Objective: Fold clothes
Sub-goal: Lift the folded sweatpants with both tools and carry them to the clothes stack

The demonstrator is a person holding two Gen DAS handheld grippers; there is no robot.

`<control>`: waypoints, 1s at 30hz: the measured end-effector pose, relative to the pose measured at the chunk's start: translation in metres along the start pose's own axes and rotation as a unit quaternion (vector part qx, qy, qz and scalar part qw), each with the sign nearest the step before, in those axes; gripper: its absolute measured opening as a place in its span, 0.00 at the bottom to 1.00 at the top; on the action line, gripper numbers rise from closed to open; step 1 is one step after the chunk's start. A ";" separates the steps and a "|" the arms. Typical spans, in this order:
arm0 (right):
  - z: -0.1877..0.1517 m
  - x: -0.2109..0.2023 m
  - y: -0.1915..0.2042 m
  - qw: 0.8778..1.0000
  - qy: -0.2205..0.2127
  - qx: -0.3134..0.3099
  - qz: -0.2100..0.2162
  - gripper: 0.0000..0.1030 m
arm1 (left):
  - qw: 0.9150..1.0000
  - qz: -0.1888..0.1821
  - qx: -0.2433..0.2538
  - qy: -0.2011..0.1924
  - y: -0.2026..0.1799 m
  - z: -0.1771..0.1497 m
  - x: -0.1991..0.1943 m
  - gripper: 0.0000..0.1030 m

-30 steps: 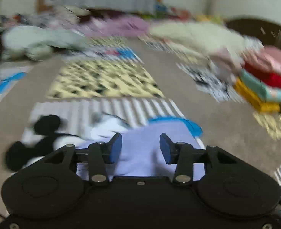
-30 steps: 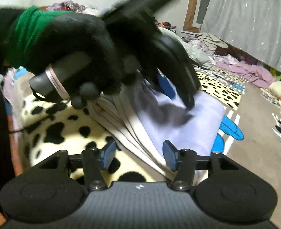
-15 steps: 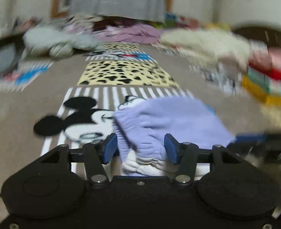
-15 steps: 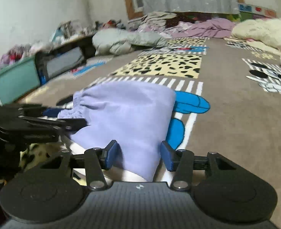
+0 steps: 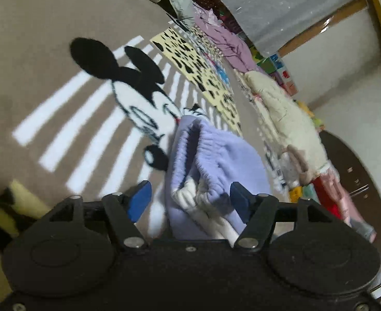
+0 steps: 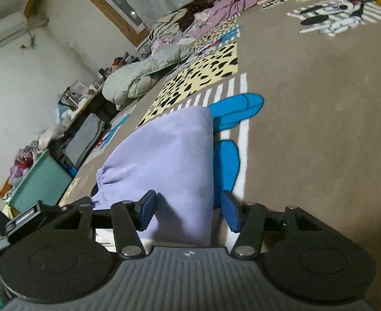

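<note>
A folded lavender garment (image 5: 216,160) with an elastic waistband and white lining lies on the patterned carpet (image 5: 61,83). My left gripper (image 5: 188,198) is open, its blue pads either side of the garment's near waistband end. In the right wrist view the same garment (image 6: 169,160) lies folded flat. My right gripper (image 6: 188,212) is open and straddles its near edge. The left gripper's body (image 6: 14,223) shows at the lower left of that view.
A stack of folded clothes (image 5: 327,191) and a cream blanket (image 5: 286,114) lie to the right. A green bin (image 6: 40,181), a grey case (image 6: 84,140) and a grey-green duvet (image 6: 143,72) line the left wall. Loose clothes (image 6: 216,7) pile up by the curtain.
Both views have rolled sideways and both grippers have come closer to the garment. The lavender garment now sits between each gripper's open pads. It has stayed on the carpet.
</note>
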State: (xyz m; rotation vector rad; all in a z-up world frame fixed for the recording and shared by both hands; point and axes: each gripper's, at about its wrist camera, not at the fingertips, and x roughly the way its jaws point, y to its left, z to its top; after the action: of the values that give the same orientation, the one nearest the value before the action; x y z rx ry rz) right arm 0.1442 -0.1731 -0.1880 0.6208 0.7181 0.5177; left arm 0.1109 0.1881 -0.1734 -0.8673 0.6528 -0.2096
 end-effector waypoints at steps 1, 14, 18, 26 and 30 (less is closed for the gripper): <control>-0.002 -0.001 -0.003 1.000 -0.005 0.016 0.005 0.53 | 1.000 -0.003 -0.002 0.002 0.000 0.001 0.003 0.62; 0.006 0.016 -0.004 0.999 -0.010 0.027 0.016 0.52 | 0.999 0.001 -0.021 0.031 -0.008 -0.004 0.022 0.32; 0.013 0.024 0.004 0.999 0.005 0.027 0.024 0.37 | 0.999 -0.031 -0.021 0.010 -0.028 -0.003 0.002 0.27; 0.045 -0.041 0.010 0.993 -0.061 0.041 0.095 0.33 | 0.993 -0.118 -0.010 0.003 -0.117 0.005 0.001 0.27; 0.077 -0.094 0.004 0.985 -0.123 0.043 0.116 0.33 | 0.986 -0.168 -0.014 0.009 -0.176 0.011 0.026 0.27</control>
State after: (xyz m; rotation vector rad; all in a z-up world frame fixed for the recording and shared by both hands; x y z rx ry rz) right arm 0.1393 -0.2549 -0.0981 0.8402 0.4384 0.6138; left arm 0.1530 0.0712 -0.0460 -1.0002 0.5233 -0.5121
